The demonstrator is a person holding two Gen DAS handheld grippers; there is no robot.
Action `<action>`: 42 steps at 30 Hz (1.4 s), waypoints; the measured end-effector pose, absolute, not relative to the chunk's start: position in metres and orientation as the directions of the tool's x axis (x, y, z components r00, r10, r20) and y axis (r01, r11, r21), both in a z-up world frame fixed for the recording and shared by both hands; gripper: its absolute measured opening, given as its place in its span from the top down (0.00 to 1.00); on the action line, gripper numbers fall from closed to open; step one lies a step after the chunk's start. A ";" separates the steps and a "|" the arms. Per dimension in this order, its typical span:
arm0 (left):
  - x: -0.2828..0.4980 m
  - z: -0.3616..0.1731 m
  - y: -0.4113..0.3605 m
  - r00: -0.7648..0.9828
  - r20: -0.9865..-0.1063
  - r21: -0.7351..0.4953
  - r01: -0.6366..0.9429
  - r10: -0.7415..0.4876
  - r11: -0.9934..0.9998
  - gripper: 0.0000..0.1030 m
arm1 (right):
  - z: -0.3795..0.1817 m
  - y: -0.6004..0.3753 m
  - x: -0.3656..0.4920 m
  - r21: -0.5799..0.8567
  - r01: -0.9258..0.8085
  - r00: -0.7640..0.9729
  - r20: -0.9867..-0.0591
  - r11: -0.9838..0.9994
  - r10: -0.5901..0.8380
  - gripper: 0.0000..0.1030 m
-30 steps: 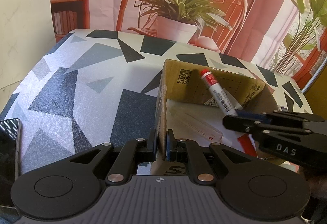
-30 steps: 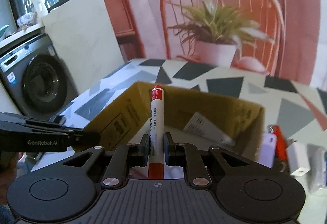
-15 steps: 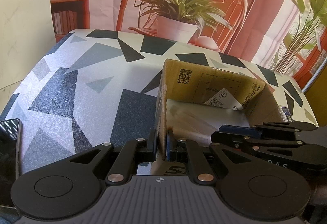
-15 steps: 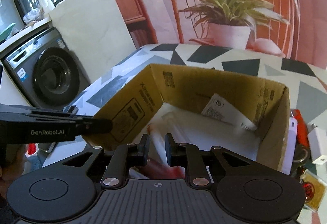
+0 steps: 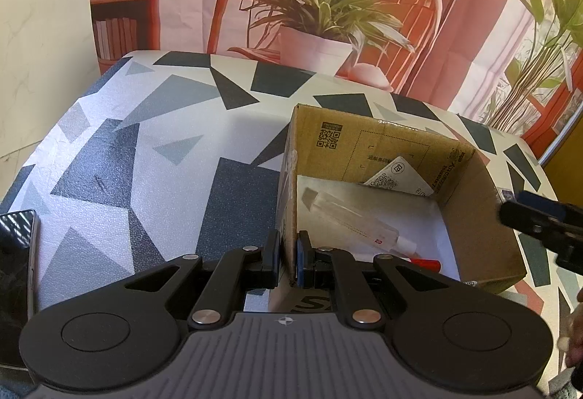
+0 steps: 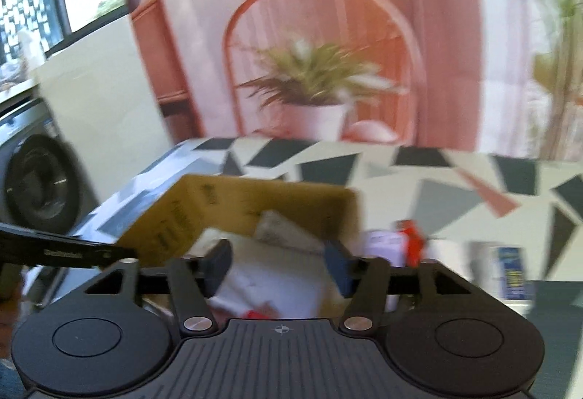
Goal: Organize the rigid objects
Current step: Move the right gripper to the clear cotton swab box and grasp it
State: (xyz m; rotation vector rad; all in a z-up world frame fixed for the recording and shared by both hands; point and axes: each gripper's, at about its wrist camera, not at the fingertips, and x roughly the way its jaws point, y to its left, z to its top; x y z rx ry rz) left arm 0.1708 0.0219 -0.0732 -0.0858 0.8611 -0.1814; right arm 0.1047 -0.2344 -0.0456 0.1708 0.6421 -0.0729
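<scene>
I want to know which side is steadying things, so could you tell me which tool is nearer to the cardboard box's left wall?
Left. The left tool is clamped on the cardboard box at its left wall, while the right tool hangs open, just off the box's right side.

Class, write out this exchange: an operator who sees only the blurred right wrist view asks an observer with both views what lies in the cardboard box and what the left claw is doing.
Operator: My picture is smeared. What lies in the cardboard box?
Observer: A clear bottle lies flat on its floor.
Operator: And the left claw?
Observer: It is shut on the box's near wall.
</scene>
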 end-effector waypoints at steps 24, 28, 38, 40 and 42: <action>0.171 -0.071 0.020 0.622 -0.763 -0.130 0.114 -0.173 0.985 0.90 | -0.104 -0.358 0.080 -0.057 0.395 0.665 -0.671 0.917 -0.328 0.13; 0.170 -0.071 0.019 0.620 -0.766 -0.128 0.115 -0.172 0.985 0.90 | -0.115 -0.367 0.090 -0.063 0.404 0.648 -0.685 0.912 -0.334 0.24; 0.171 -0.071 0.020 0.618 -0.766 -0.131 0.121 -0.177 0.984 0.90 | -0.128 -0.378 0.097 -0.017 0.476 0.615 -0.708 0.879 -0.347 0.51; 0.171 -0.071 0.020 0.618 -0.766 -0.128 0.122 -0.176 0.984 0.90 | -0.128 -0.378 0.094 0.001 0.487 0.616 -0.709 0.874 -0.343 0.51; 0.171 -0.071 0.020 0.618 -0.765 -0.131 0.121 -0.178 0.984 0.90 | -0.127 -0.376 0.089 0.008 0.495 0.613 -0.712 0.869 -0.343 0.51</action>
